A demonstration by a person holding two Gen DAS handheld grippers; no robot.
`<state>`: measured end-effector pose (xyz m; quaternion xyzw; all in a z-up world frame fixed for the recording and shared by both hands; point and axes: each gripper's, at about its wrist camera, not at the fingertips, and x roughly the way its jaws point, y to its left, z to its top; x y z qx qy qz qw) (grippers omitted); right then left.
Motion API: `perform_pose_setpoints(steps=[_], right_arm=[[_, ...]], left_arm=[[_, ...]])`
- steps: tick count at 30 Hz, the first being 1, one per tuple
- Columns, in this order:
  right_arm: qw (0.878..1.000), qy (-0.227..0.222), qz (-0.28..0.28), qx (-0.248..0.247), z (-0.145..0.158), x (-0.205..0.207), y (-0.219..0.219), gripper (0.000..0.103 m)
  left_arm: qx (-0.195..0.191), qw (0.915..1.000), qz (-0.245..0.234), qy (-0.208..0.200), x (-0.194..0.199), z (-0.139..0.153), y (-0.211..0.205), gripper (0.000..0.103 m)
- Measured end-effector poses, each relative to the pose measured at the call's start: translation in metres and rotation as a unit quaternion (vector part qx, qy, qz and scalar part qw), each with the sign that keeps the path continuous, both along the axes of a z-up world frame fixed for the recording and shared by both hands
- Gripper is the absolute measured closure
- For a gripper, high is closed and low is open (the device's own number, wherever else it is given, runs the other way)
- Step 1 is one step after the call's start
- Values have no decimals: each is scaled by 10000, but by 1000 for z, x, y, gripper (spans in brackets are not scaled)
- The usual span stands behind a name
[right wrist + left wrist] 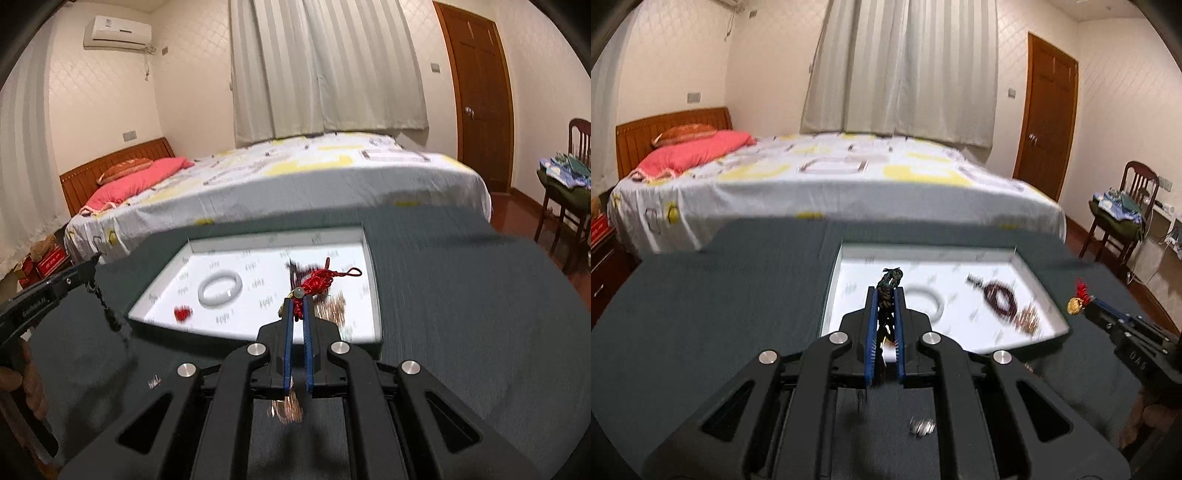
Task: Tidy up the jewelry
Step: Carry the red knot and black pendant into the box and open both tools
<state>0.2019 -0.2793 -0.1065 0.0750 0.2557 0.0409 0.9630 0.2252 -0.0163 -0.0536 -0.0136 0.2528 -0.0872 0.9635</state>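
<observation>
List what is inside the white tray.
Inside the white tray: a pale bangle, a small red charm, a dark bead bracelet and a blurred coppery chain. The right gripper and its red knotted charm cover part of the floor.

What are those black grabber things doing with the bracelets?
A person is sorting jewelry with two hand-held grippers. The left gripper is shut on a dark beaded piece, and the right gripper is shut on a red knotted charm. Both are lifted near a white tray, where a pale bangle already lies.
</observation>
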Motion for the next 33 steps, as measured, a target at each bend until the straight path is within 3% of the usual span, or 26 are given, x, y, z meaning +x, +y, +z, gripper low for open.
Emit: perform_pose_setpoints(steps=[10,17,20,24,28,33], right_arm=[[9975,-664,84,-221,52,50,5,97],[9975,-669,36,-212,47,101,5,97],[9987,-449,-28,-221,29,120,3,97],[9997,14,-100,-202,0,144,-3,97],[9980,598,-151,-146,-25,167,-5,97],[9930,1157,-97,-211,-44,180,-1,97]], left_arm=[[34,9980,-187,-610,50,49,-23,94],[48,9977,-227,-635,101,46,-40,94],[102,9991,-228,-334,127,26,-44,94],[223,9987,-245,382,162,-18,-48,94],[232,9934,-233,1095,190,-54,-48,94],[253,9870,-238,1569,210,-73,-45,94]])
